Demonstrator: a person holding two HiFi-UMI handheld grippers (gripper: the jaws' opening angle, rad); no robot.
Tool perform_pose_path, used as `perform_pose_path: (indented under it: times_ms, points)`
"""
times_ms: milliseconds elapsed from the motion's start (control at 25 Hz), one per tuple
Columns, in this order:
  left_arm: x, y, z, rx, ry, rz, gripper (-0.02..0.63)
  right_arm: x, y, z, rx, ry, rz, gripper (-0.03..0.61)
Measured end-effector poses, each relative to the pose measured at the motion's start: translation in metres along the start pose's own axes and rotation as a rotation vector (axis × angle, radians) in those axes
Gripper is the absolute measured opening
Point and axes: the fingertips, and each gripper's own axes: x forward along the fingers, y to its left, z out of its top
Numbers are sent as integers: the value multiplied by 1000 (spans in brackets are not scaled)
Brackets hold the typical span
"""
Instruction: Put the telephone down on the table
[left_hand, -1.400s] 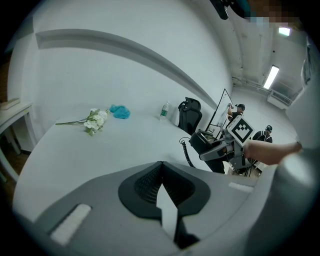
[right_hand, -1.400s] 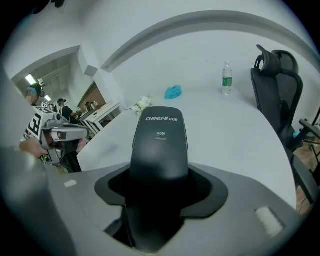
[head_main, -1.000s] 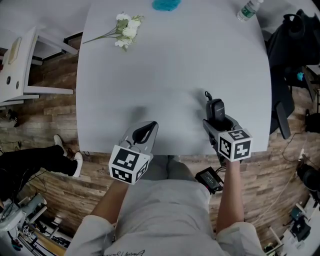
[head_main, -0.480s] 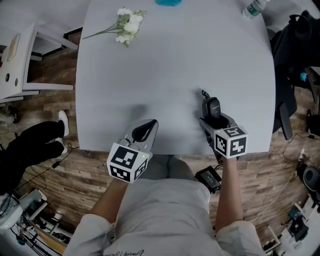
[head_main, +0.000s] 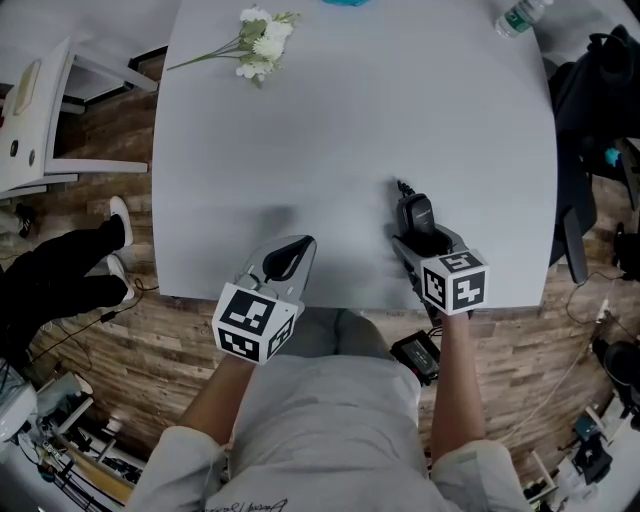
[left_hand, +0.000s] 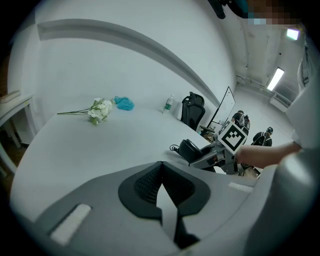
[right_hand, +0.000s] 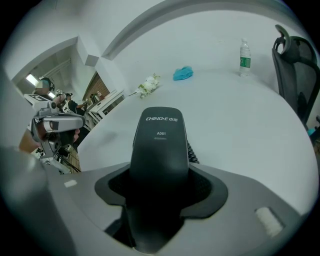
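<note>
Black plastic telephone handset (head_main: 417, 216) clamped in right tool (head_main: 428, 243), just inside the near edge of the pale grey counter (head_main: 350, 120).

Handset juts straight ahead of the jaws, long axis pointing at the far edge, coiled cord at its far end; contact with the counter can't be judged. Right forearm comes in low, right of centre. Left tool (head_main: 285, 262), pads together and empty, waits at the near edge, apart.
</note>
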Motion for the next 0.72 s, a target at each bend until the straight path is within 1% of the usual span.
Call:
perform_pose_path:
  times_ms: [360, 720]
  points:
    - [2, 4, -2, -7, 5, 0, 17, 12, 8, -5, -43, 37, 11, 282]
    - [3, 6, -3, -15, 6, 6, 17, 18, 15, -7, -81, 53, 9, 284]
